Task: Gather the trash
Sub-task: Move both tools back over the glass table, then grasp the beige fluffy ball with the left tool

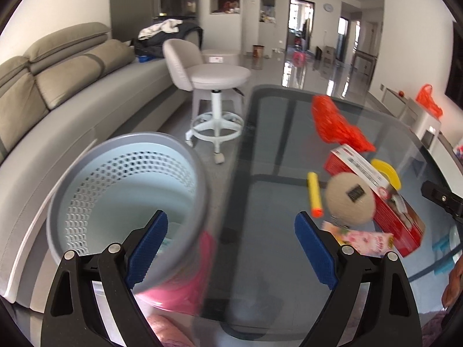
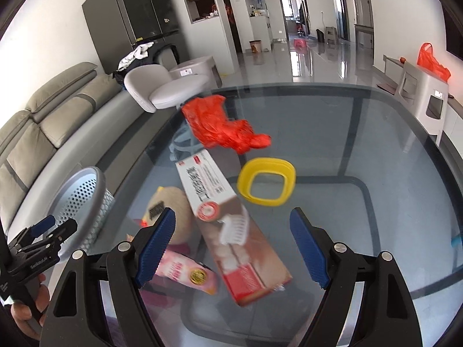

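Left wrist view: your left gripper [image 1: 231, 245], jaws wide and empty, faces the perforated grey bin [image 1: 127, 196] beside the glass desk [image 1: 289, 121]. Only the right view shows your empty, open right gripper [image 2: 233, 248] over the flat toothpaste box [image 2: 231, 225] and yellow ring [image 2: 266, 185].

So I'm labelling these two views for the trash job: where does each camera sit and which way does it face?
Left wrist: on the left hand-held gripper, facing the grey perforated bin; blue pads show.
Right wrist: on the right hand-held gripper, facing the red toothpaste box; a hand shows.
Shared: glass table, bin, box.
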Available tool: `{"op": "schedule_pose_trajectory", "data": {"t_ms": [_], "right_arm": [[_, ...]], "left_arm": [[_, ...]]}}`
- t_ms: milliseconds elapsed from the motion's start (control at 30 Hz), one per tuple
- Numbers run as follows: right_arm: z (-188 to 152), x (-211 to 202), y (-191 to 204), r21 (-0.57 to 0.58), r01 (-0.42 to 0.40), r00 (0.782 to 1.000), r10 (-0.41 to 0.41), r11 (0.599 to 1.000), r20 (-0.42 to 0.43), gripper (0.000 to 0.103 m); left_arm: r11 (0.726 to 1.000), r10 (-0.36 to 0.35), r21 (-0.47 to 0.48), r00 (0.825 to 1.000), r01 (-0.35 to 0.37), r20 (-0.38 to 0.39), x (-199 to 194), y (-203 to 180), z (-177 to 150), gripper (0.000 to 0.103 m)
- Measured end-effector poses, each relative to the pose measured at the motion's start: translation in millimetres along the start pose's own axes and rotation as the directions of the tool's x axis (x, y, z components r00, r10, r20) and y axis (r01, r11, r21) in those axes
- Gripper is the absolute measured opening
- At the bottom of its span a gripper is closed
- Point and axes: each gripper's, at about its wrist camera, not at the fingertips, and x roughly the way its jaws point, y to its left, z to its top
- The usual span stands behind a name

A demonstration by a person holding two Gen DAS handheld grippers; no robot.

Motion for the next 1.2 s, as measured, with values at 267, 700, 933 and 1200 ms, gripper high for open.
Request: {"op": "schedule_pose_trajectory", "data": {"t_ms": [267,700,933,1200], "right_arm": [[-11.6,-3.6,-6.3,-0.028,0.015,1.000,-0.015,1.000,-0.016,0.078],[-20.7,1.2,-11.7,-0.062,0.019,0.998,-0.023,0.998,-0.057,0.078],[-17.9,-0.1,-16.5,-0.040,0.012,0.998,-0.014,0.999,-0.055,0.078],[-16.7,-2.9,-22.0,-0.023,0.015,0.999,-0.016,1.000,-0.046,0.078]], "left_arm": [[0.997,-0.034,0.071,0.999,0.035,-0.016,2.9,-42.3,-11.7,0.088],[0.992,-0.059,0.110,0.997,0.064,-0.048,10.0,-67.0,-20.6,0.088],[0.992,-0.075,0.093,0.995,0.081,-0.062,14.6,-68.8,-18.2,0.088],[0.991,-0.104,0.073,0.993,0.108,-0.055,18.6,-79.1,-7.8,0.088]]}}
